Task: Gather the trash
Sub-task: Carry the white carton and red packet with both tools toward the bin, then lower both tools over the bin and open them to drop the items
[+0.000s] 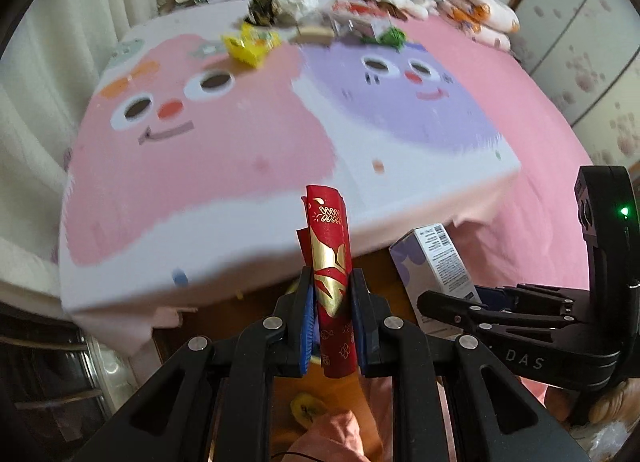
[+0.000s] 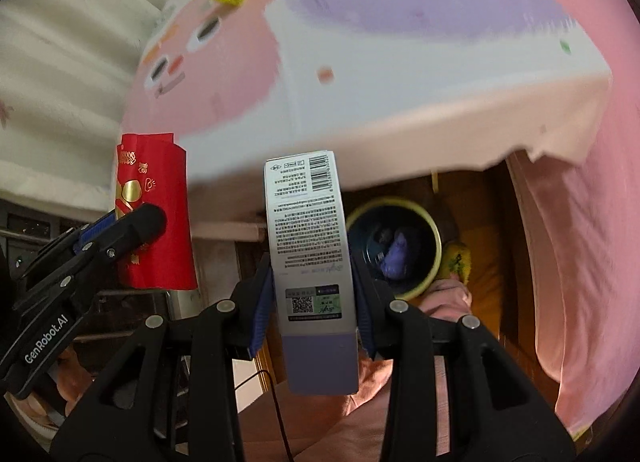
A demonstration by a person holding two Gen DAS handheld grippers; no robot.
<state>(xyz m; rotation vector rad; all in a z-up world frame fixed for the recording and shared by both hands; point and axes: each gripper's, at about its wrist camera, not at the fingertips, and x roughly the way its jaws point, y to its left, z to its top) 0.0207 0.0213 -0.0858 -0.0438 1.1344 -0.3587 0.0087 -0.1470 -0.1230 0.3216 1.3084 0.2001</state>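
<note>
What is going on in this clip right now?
A person is clearing trash off a bed with two handheld grippers. The left gripper is shut on a red and gold paper envelope; the right gripper is shut on a white and purple cardboard box. Both are held beyond the foot of the cartoon-print bedspread, with a yellow-rimmed dark bin on the floor below. A yellow wrapper and more litter remain near the pillows.

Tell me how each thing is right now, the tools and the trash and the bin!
Left tool: shut on the red envelope.
Red envelope: curled, standing upright.
Right tool: shut on the white box.
White box: closed, held upright.
Bin: open on the floor, purple trash inside.
Yellow wrapper: crumpled, lying on the bed.
</note>
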